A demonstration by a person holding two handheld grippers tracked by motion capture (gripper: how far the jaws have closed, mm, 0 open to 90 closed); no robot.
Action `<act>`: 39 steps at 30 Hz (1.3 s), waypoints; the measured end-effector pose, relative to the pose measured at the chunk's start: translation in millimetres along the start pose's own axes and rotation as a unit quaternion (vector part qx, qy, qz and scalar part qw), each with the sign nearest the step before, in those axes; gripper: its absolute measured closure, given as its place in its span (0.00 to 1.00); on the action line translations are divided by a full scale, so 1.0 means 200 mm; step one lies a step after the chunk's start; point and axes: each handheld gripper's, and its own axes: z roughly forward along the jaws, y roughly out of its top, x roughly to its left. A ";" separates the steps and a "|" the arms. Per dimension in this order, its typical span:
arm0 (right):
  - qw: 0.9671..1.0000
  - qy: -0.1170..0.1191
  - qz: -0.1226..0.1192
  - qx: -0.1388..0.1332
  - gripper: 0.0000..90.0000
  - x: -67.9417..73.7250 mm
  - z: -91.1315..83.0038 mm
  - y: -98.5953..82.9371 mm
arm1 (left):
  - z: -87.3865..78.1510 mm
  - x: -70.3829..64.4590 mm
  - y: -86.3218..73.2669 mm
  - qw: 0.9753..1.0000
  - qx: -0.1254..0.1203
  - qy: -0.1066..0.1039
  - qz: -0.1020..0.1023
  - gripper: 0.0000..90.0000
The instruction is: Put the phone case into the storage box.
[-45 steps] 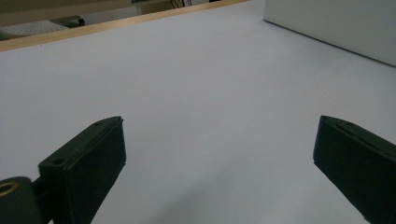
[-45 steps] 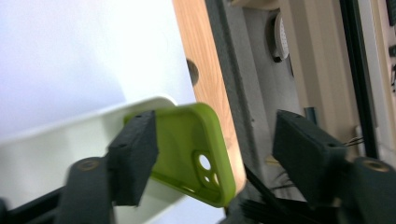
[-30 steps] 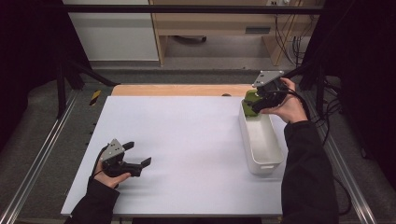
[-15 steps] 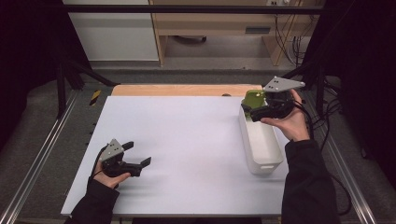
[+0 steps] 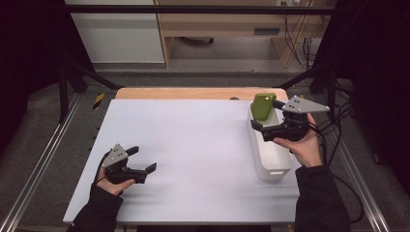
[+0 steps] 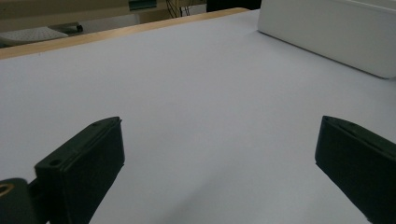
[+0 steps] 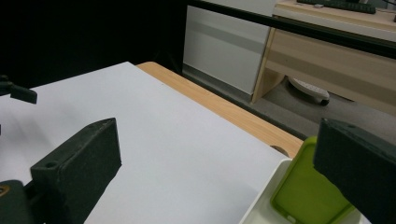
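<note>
A green case-like thing point(image 5: 263, 105) stands upright at the far end of a long white bin point(image 5: 276, 165) on the right of the table. My right gripper point(image 5: 266, 115) hovers over that end, open, its jaws wide apart. In the right gripper view the green thing point(image 7: 306, 191) rises out of the bin point(image 7: 264, 191) beside the right-hand jaw, which hides part of it; whether they touch I cannot tell. My left gripper point(image 5: 143, 158) rests near the front left of the white table sheet point(image 5: 193, 140), open with nothing between its jaws point(image 6: 222, 121).
A wooden strip point(image 5: 193, 93) runs along the table's far edge. Beyond it are a wooden desk point(image 5: 227, 24) and a white cabinet point(image 5: 116, 34). Metal rails point(image 5: 43, 164) flank the table. The bin's side wall point(image 6: 336, 32) appears ahead of the left gripper.
My right hand has turned and drawn back slightly, so its grey plate now points right. The green thing stays at the bin's far end. The left gripper has not moved.
</note>
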 end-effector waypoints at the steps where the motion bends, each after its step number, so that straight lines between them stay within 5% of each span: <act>1: 1.000 0.003 0.004 -0.003 0.01 0.01 -0.01 -0.01 | 0.00 0.00 0.00 1.000 -0.001 -0.001 0.000 0.01; 6: 0.999 0.015 0.028 -0.020 0.01 0.03 -0.06 -0.09 | 0.00 -0.01 0.00 1.000 -0.004 -0.006 0.000 0.01; 12: 0.999 0.025 0.017 -0.022 0.01 0.06 -0.10 -0.20 | 0.00 -0.01 0.00 1.000 -0.004 -0.009 0.001 0.01; 20: 0.998 0.038 0.037 -0.022 0.01 0.08 -0.13 -0.33 | -0.01 -0.02 0.01 1.000 -0.009 -0.017 0.003 0.01; 39: 0.997 0.026 0.062 -0.030 0.01 0.05 -0.29 -0.61 | -0.02 -0.03 0.02 1.000 -0.014 -0.027 0.009 0.01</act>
